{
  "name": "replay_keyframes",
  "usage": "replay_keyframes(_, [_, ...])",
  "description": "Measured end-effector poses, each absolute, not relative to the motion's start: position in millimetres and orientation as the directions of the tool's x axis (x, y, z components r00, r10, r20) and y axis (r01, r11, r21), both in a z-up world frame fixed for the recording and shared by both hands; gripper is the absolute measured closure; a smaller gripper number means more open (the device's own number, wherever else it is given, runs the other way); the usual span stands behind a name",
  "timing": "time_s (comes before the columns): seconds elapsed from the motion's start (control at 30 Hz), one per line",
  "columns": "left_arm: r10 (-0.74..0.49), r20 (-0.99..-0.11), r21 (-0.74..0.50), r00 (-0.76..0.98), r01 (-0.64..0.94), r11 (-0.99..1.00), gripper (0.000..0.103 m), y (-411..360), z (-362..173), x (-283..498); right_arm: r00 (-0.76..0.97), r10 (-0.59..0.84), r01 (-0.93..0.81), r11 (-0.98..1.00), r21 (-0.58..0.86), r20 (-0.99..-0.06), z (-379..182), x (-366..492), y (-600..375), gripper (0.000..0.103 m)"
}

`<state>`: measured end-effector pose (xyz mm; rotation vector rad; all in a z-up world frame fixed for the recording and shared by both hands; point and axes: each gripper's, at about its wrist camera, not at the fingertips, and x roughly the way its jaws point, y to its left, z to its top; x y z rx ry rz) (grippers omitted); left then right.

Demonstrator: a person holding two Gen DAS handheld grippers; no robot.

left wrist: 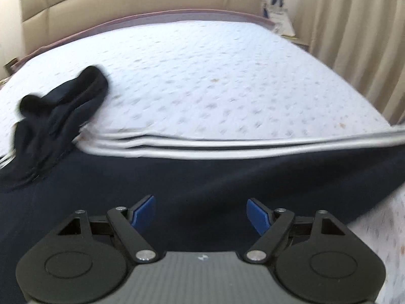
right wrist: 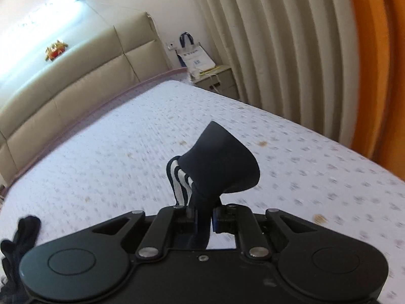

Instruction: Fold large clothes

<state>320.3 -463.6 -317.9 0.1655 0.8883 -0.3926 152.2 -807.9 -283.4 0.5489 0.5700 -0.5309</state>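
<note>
Though bunched, navy garment (left wrist: 202, 177) white-striped.

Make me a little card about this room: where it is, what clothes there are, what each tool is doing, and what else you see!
place: bed with a dotted white cover
clothes: big dark blue garment with white stripes, spread along the near edge of the bed, one end bunched up
left tool: open, over the dark cloth, holding nothing
right tool: shut on a striped fold of the garment, which sticks up above it
behind the bed: beige headboard
beside the bed: nightstand with a white bag, curtains
</note>
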Motion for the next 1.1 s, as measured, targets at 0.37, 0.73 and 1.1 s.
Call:
replay_keyframes(0.37, [-0.224, -0.802, 0.060, 0.554, 0.448, 0.892, 0.023, -490, -365, 331, 0.543, -0.358, 0.690, 0.706, 0.160, -0.760, -369, 190, -805, 0.090])
replay_keyframes(0.73, [-0.215, -0.767, -0.040, 0.604, 0.290, 0.956, 0.035, -305, -302, 283, 0.754, -0.400, 0.467, 0.884, -0.003, -0.521, -251, 221, -572, 0.090])
replay_keyframes(1.1, [-0.069, -0.717, -0.001, 0.694, 0.098, 0.995, 0.032, -98, -245, 295, 0.868, 0.088, -0.002, 0.985, 0.174, -0.489, -235, 295, -278, 0.052])
